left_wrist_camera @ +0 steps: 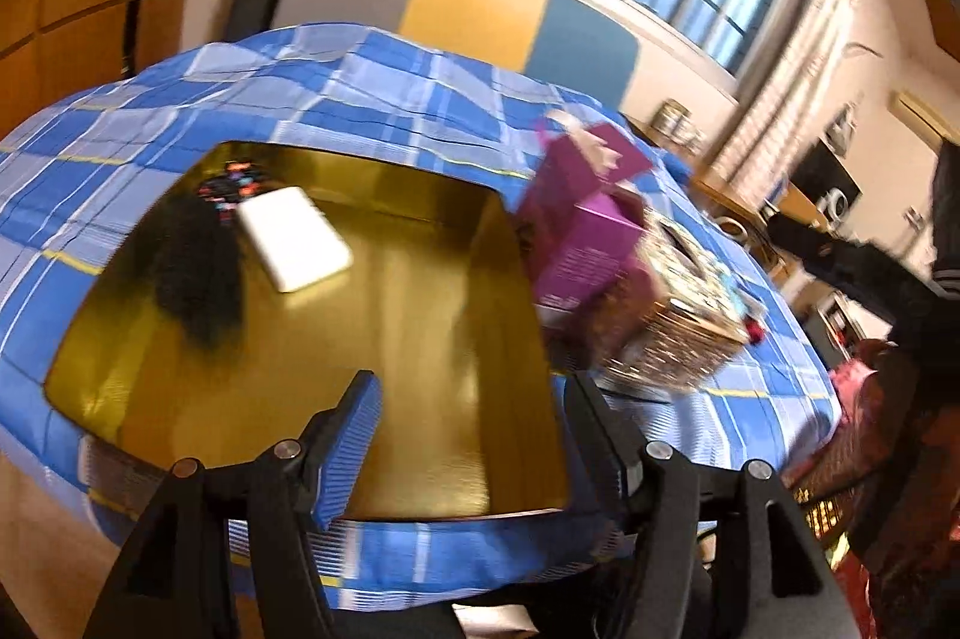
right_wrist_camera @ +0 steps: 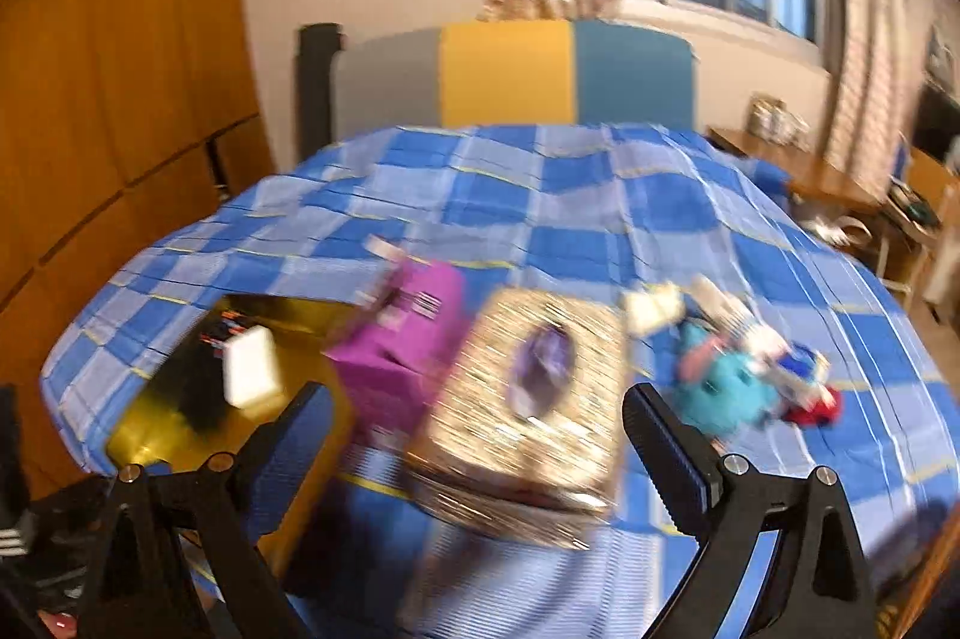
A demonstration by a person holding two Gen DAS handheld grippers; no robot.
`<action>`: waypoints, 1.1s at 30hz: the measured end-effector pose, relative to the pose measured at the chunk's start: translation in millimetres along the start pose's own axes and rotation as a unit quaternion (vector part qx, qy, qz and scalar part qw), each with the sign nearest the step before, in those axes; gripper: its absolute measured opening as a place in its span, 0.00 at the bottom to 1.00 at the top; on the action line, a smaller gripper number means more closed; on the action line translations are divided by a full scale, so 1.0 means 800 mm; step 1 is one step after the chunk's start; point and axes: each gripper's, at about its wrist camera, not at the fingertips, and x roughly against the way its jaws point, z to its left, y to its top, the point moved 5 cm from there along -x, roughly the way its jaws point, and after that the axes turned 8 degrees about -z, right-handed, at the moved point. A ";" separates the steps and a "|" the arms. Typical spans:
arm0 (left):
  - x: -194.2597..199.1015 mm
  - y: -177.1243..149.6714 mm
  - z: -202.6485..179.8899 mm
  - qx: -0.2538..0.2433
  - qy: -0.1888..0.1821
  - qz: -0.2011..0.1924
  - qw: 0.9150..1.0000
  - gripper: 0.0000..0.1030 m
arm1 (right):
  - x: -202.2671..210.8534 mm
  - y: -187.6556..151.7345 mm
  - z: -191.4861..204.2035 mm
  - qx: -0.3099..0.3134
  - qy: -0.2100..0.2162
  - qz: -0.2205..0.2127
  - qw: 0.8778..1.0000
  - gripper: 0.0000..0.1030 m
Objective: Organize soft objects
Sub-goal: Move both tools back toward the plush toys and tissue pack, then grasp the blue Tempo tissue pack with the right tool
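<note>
Left claw (left_wrist_camera: 474,435) is gaping wide, gripping nothing, hanging over the near edge of the gold tray (left_wrist_camera: 420,339) with its blue pads (left_wrist_camera: 351,450) touching nothing. Right claw (right_wrist_camera: 480,453) is also standing wide open and empty; the glitter box (right_wrist_camera: 528,399) is showing between its fingers but the pads are not pressing on it, and blur is hiding whether they are touching.

Gold tray is sitting on the bed (left_wrist_camera: 390,99), which is wearing a blue check sheet. Inside the tray, at the far left corner, a black fuzzy thing (left_wrist_camera: 186,267) and a white flat pack (left_wrist_camera: 294,237) are lying side by side, touching. Purple box (left_wrist_camera: 582,243) is standing just beside the tray's right edge, against the glitter box (left_wrist_camera: 678,333).

Soft toys are lying on the sheet right of the glitter box: a teal plush (right_wrist_camera: 720,387) and a red-blue one (right_wrist_camera: 804,393) touching it, both blurred.
</note>
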 end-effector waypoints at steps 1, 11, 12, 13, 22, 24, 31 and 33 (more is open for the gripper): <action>0.000 -0.002 -0.007 -0.006 -0.007 0.003 1.000 0.63 | 0.000 -0.010 -0.019 -0.010 -0.010 0.010 1.000 0.95; -0.017 -0.024 -0.091 -0.076 -0.072 0.045 0.993 0.65 | -0.017 -0.093 -0.152 -0.077 -0.089 0.099 0.988 0.95; -0.018 -0.025 -0.099 -0.083 -0.077 0.046 0.993 0.65 | -0.017 -0.099 -0.164 -0.080 -0.096 0.104 0.987 0.95; -0.018 -0.026 -0.106 -0.090 -0.080 0.047 0.992 0.65 | -0.017 -0.103 -0.177 -0.083 -0.104 0.107 0.985 0.95; -0.025 -0.036 -0.157 -0.141 -0.092 0.058 0.984 0.65 | -0.030 -0.051 -0.301 -0.137 -0.189 0.073 0.970 0.95; -0.024 -0.037 -0.164 -0.150 -0.090 0.057 0.983 0.65 | -0.047 -0.033 -0.321 -0.153 -0.204 0.068 0.964 0.95; -0.026 -0.035 -0.166 -0.161 -0.073 0.057 0.983 0.65 | -0.119 -0.016 -0.372 -0.206 -0.231 0.103 0.945 0.95; -0.027 -0.035 -0.164 -0.158 -0.070 0.058 0.983 0.65 | -0.137 -0.020 -0.379 -0.222 -0.231 0.118 0.940 0.92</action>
